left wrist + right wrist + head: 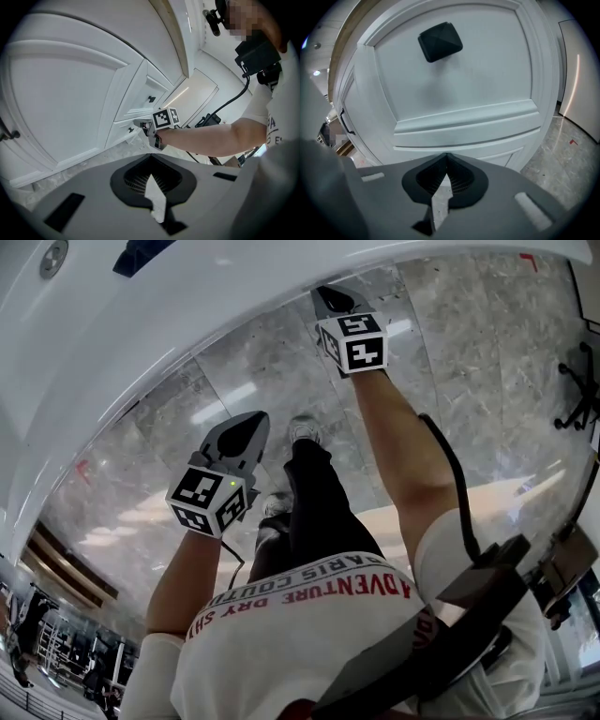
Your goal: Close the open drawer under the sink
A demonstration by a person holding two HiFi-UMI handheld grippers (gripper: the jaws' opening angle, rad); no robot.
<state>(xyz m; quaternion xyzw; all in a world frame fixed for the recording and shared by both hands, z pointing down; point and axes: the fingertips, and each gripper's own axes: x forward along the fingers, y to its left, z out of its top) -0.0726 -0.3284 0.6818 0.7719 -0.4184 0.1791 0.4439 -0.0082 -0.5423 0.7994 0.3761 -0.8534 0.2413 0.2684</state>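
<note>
The white drawer front with a square black knob fills the right gripper view. My right gripper is shut and empty, its tips against the front's lower moulding. In the left gripper view that gripper reaches to the lower edge of the upper drawer; how far the drawer stands out I cannot tell. My left gripper is shut on nothing and hangs back from the cabinet. In the head view the right gripper goes under the white counter, and the left gripper hovers over the floor.
A second, lower drawer with a small black knob sits beneath. A large white cabinet door stands to its left. The marble floor spreads below, with the person's legs and shoes close to the cabinet.
</note>
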